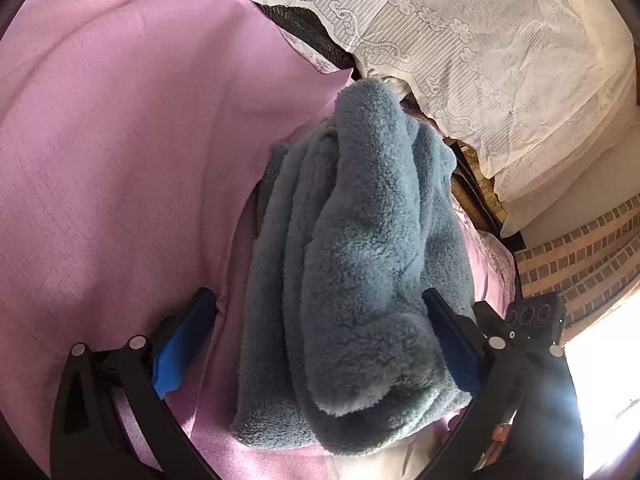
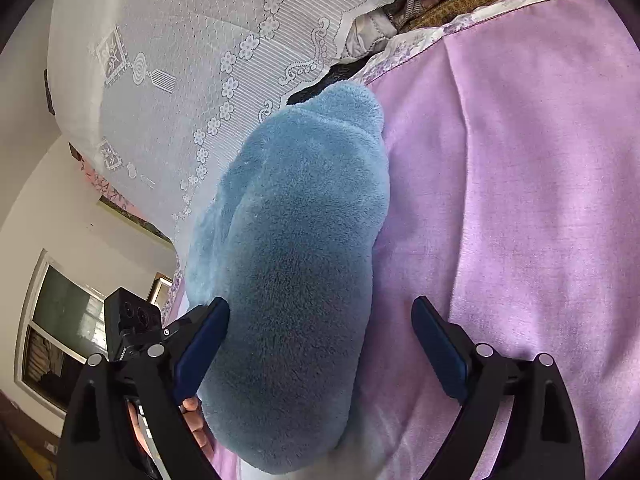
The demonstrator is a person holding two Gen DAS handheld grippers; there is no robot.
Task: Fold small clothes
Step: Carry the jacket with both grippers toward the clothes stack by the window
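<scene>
Nearest the left lens, saw the left gripper (image 1: 318, 296) spread wide, blue pads either side of the fleece (image 1: 360, 220). Found the right-hand pad against the pile and the left-hand pad clear of it, with pink sheet (image 1: 120, 160) showing in the gap. Gripped nothing.

Found the fleece lying in a long, rumpled bundle on the sheet, layered edges and a rolled end facing this camera, far end reaching the lace (image 1: 480, 40). Noted brick wall (image 1: 580, 248) and bright glare at the right edge, seen only from this side, plus the other tool's black camera block and a few fingertips low at the right.

From the right wrist, saw the right gripper (image 2: 320, 304) likewise wide, left-hand pad touching the fleece (image 2: 296, 240), right-hand pad apart from it over bare sheet (image 2: 520, 200). Held nothing either. Saw only a smooth, rounded back of the bundle here, no layered edges. Caught the lace (image 2: 180, 60) up close, a window (image 2: 60, 320) at lower left, and a hand (image 2: 196, 420) beside the bundle's near end.
</scene>
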